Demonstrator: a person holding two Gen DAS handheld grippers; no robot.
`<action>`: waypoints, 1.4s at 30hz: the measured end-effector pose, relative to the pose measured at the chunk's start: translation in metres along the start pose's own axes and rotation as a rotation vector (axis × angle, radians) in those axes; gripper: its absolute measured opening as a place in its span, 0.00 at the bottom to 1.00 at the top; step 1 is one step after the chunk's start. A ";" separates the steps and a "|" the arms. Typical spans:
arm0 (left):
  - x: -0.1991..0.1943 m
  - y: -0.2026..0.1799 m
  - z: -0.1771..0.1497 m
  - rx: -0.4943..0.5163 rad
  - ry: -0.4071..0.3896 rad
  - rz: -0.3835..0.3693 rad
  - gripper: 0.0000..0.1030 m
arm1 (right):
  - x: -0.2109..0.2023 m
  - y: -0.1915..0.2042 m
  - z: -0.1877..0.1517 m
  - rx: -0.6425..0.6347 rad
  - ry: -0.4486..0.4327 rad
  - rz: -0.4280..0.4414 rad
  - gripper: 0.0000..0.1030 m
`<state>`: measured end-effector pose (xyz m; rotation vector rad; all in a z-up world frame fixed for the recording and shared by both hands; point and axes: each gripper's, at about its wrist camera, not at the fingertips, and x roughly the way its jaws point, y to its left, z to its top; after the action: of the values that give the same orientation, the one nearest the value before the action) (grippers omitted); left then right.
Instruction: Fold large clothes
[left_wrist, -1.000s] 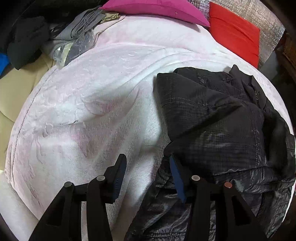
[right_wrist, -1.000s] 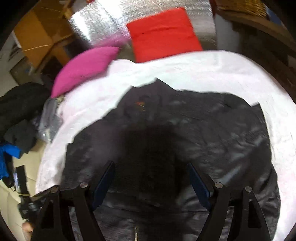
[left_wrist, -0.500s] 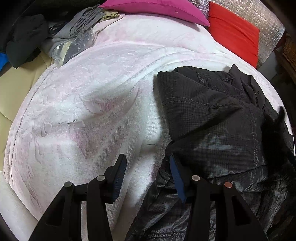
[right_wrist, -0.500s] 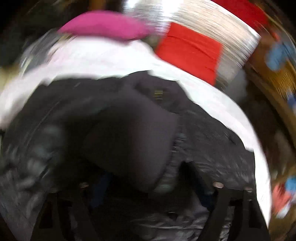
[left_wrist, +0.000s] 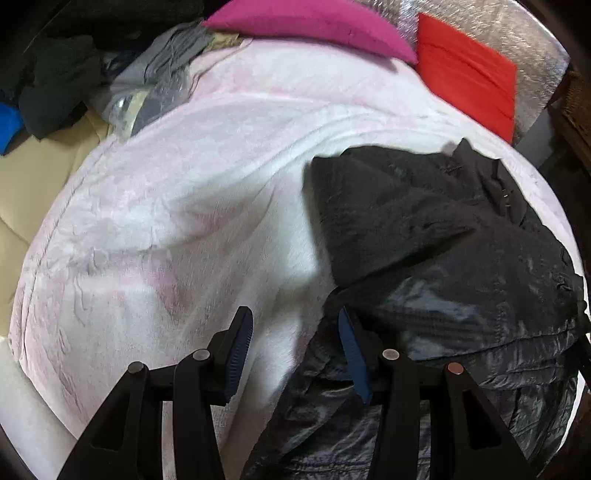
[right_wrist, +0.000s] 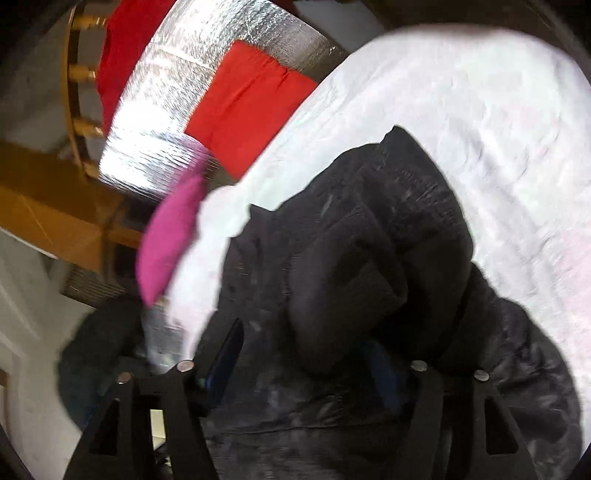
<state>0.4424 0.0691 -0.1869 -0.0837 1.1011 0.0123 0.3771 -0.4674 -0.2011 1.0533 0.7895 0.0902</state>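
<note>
Bed with pale pink blanket (left_wrist: 192, 206): it carries everything, with a magenta pillow (left_wrist: 314, 22) and a red pillow (left_wrist: 469, 70) at its head and a heap of grey and dark clothes (left_wrist: 110, 74) at the far left edge.

Black jacket (left_wrist: 443, 266): the task's garment lies bunched on the right half of the blanket. A second ago the right wrist view showed it spread broad and flat; now a thick roll of sleeve or side panel (right_wrist: 351, 288) is heaped over the body, so one side appears to have been thrown inward, a first fold that is loose rather than squared.

Right hand-held gripper (right_wrist: 306, 365): it has swung and rolled sharply, tilting its whole view. Its jaws are opening, with jacket cloth lying between them; whether the pads press on it cannot be told.

Left hand-held gripper (left_wrist: 293, 354): unmoved at the jacket's near left edge, jaws apart, only blanket in the gap. Likely next, in judgement: flattening the heap.
</note>
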 end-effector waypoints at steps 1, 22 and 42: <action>-0.003 -0.004 0.000 0.015 -0.018 0.001 0.47 | 0.003 -0.002 0.001 0.011 0.008 0.015 0.68; 0.007 -0.055 -0.010 0.224 -0.024 0.094 0.49 | -0.024 0.000 -0.009 -0.153 -0.096 -0.193 0.12; 0.010 -0.027 0.003 0.014 -0.015 -0.067 0.59 | -0.018 -0.035 0.015 -0.095 -0.044 -0.199 0.77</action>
<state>0.4510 0.0418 -0.1924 -0.1082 1.0827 -0.0550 0.3630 -0.5040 -0.2155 0.8800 0.8386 -0.0646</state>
